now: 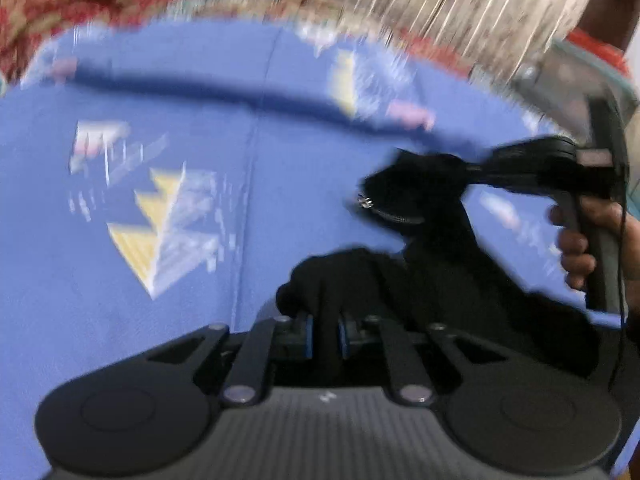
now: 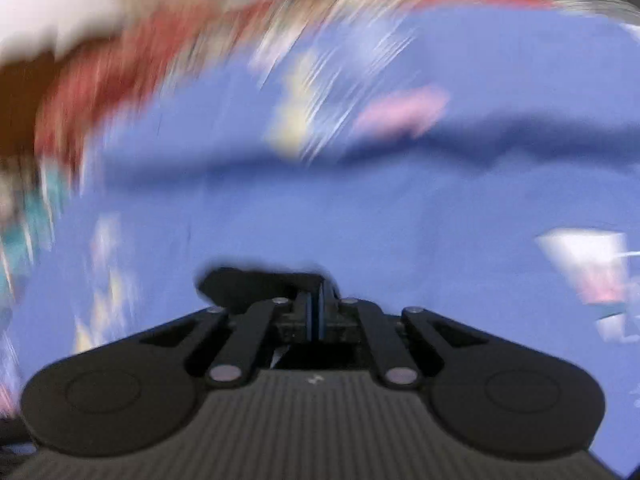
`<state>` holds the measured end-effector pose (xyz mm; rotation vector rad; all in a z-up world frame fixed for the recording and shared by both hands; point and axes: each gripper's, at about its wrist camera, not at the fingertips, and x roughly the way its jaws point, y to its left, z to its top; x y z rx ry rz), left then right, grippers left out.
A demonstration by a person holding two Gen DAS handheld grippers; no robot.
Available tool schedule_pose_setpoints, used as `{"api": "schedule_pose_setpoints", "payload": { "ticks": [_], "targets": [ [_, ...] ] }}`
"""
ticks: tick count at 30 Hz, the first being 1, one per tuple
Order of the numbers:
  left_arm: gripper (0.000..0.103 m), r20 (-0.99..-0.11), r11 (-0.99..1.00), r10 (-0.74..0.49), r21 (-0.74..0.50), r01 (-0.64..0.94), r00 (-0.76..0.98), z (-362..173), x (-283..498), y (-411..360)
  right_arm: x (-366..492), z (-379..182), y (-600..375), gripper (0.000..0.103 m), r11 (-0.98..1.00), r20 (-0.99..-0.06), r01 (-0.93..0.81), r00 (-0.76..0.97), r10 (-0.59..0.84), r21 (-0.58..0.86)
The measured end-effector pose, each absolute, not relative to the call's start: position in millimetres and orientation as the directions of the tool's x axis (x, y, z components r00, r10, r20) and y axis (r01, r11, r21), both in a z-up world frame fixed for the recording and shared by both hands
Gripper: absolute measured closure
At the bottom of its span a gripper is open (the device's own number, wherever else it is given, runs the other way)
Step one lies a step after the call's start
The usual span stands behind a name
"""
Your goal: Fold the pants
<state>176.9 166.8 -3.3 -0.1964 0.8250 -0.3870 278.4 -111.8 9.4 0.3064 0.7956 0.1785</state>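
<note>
The black pants (image 1: pixel 436 248) hang in the air above a blue patterned sheet (image 1: pixel 200 240), stretched between both grippers. A zipper shows near their upper edge. My left gripper (image 1: pixel 325 332) is shut on a bunch of the black cloth at the bottom centre. My right gripper (image 1: pixel 464 168) comes in from the right of the left wrist view, held by a hand, and is shut on another part of the pants. In the blurred right wrist view the right gripper (image 2: pixel 316 312) is shut, with a bit of black pants cloth (image 2: pixel 248 284) at its fingertips.
The blue sheet (image 2: pixel 360 208) with yellow, white and pink prints covers the surface below. A red patterned carpet (image 1: pixel 80 4) and a pale fringed cloth (image 1: pixel 460 4) lie beyond its far edge. Both views are motion-blurred.
</note>
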Motion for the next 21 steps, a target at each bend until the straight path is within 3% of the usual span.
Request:
{"api": "schedule_pose_setpoints", "payload": {
  "ticks": [3, 5, 10, 12, 15, 18, 21],
  "targets": [
    [0.093, -0.592, 0.902, -0.424, -0.341, 0.263, 0.685, 25, 169, 182, 251, 67, -210, 0.098, 0.920, -0.563, 0.091, 0.812, 0.152, 0.380],
    [0.093, -0.554, 0.900, -0.414, -0.369, 0.233, 0.722, 38, 173, 193, 227, 108, -280, 0.098, 0.905, -0.487, 0.213, 0.873, -0.006, 0.369],
    [0.092, -0.563, 0.865, -0.439, -0.476, 0.160, 0.700, 28, 205, 200, 167, 153, -425, 0.098, 0.738, -0.394, 0.496, 0.857, -0.332, 0.457],
    [0.092, -0.590, 0.849, -0.472, -0.505, 0.156, 0.655, 13, 222, 184, 156, 142, -450, 0.098, 0.685, -0.423, 0.563, 0.819, -0.388, 0.462],
    [0.091, -0.678, 0.904, -0.405, -0.398, 0.157, 0.613, -8, 242, 149, 152, 96, -467, 0.093, 0.608, -0.542, 0.669, 0.728, -0.421, 0.427],
    [0.087, -0.769, 0.952, -0.304, -0.271, 0.144, 0.562, -31, 257, 118, 145, 35, -475, 0.093, 0.515, -0.667, 0.730, 0.658, -0.349, 0.450],
    [0.078, -0.794, 0.961, -0.276, -0.244, 0.132, 0.542, -30, 251, 113, 131, -3, -469, 0.088, 0.449, -0.708, 0.744, 0.644, -0.288, 0.494]
  ]
}}
